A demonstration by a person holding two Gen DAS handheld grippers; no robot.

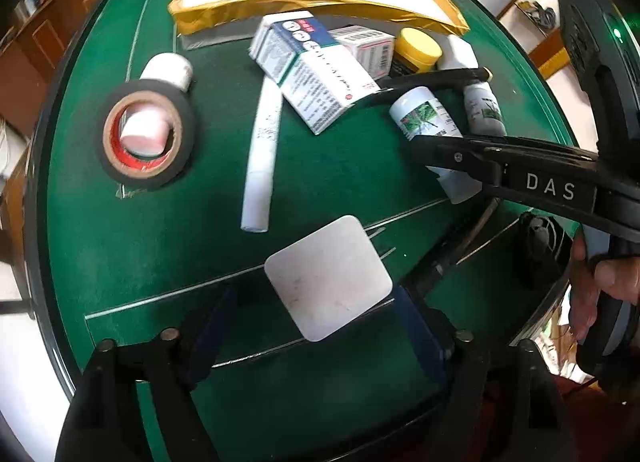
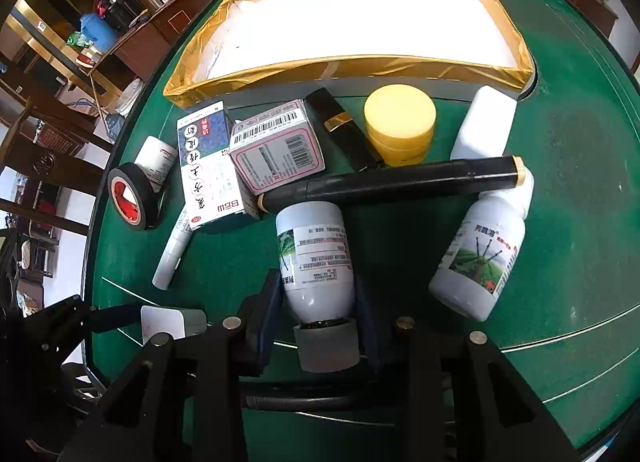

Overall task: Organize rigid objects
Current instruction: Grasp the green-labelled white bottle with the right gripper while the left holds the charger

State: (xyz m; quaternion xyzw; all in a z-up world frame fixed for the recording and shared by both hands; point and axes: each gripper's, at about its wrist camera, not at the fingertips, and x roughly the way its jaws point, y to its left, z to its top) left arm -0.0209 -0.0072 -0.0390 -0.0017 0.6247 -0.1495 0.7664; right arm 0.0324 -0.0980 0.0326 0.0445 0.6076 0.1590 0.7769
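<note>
A white bottle [image 2: 316,254] with a green label and a grey cap [image 2: 326,346] lies on the green table, cap toward the camera. My right gripper [image 2: 318,286] is shut on it, with both blue pads pressed against its shoulders. In the left wrist view one of the right gripper's fingers [image 1: 480,158] crosses that bottle [image 1: 424,118]. My left gripper [image 1: 316,298] is open. A white rounded square block [image 1: 328,278] sits between its jaws, with a gap showing at the left pad. A gold-lined open box [image 2: 248,74] stands at the back.
Cartons [image 2: 276,146] lie beside a yellow jar [image 2: 400,122], a long black cylinder [image 2: 392,180], a second labelled bottle [image 2: 476,258], a white flask [image 2: 484,122], a black tape roll [image 1: 148,134] and a white tube [image 1: 262,158]. The table edge [image 1: 40,202] curves at the left.
</note>
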